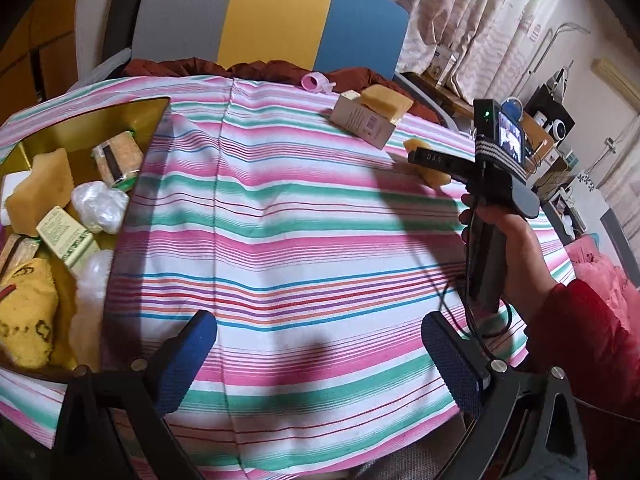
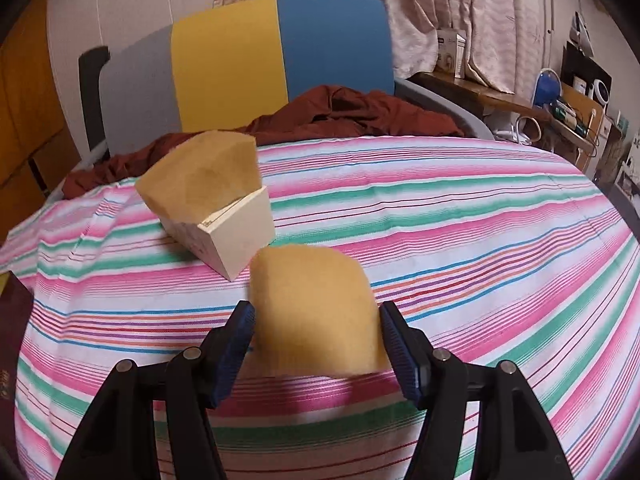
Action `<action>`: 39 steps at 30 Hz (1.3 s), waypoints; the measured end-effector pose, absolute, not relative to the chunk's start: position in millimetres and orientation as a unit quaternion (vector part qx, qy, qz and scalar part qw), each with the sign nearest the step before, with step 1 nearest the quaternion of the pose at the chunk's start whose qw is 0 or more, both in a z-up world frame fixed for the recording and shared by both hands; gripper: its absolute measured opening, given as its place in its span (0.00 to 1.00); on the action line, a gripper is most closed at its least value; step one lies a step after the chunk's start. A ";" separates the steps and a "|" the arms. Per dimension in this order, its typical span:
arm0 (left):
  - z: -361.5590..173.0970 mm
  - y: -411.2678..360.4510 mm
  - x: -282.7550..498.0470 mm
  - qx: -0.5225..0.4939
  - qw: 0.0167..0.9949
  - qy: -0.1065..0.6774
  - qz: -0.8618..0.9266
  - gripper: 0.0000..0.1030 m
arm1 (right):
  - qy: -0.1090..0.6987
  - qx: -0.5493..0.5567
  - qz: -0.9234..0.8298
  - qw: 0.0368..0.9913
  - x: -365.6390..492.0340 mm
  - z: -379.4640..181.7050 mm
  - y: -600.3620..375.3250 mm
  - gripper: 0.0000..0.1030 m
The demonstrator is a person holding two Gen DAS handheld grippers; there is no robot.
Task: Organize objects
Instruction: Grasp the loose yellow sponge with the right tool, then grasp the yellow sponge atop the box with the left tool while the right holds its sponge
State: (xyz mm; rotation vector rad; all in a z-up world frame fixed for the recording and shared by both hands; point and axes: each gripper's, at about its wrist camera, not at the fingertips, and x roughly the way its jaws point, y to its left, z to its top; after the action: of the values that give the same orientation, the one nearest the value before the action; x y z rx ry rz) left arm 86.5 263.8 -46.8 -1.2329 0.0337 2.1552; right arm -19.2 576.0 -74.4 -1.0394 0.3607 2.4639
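Right gripper (image 2: 316, 344): blue ribbed pads set apart to either side of a yellow sponge (image 2: 316, 320). The sponge sits between the jaws on the striped cloth (image 2: 480, 260); the left pad lies at or just beside the sponge's edge, the right pad likewise. Whether the pads actually press it cannot be told. In the left wrist view this gripper (image 1: 420, 160) is carried by a hand (image 1: 508, 248) in a red sleeve (image 1: 592, 340), at the far right of the table, with the sponge's edge showing under its tip.

Left gripper (image 1: 320, 360): pads spread wide, nothing between them, only striped cloth beneath.

Cream box (image 2: 236, 236): far and left of the held-side sponge, lying on the cloth, close to it but apart. A tan sponge block (image 2: 200, 176) rests on top of the box.

Gold tray (image 1: 52, 136): far left of the table. Contents: tan sponge piece (image 1: 42, 192), wrapped green-edged bar (image 1: 118, 156), clear crumpled plastic (image 1: 100, 204), green printed box (image 1: 68, 242), yellow patterned sponge (image 1: 28, 316).

Pink plastic item (image 1: 316, 82): at the far edge of the cloth.

Chair (image 1: 280, 20): grey, yellow and blue back, beyond the table, with rust-red fabric (image 2: 360, 112) heaped on its seat.
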 end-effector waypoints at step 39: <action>-28.4 525.1 -103.4 -0.367 0.378 0.150 0.837 1.00 | 0.188 -0.279 0.878 0.340 37.7 -69.7 587.9 0.56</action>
State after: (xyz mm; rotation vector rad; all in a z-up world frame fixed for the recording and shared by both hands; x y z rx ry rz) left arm -103.4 525.1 -28.4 -0.9370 0.3842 2.1383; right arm 37.7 587.9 -69.7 -0.7249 0.4889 2.2851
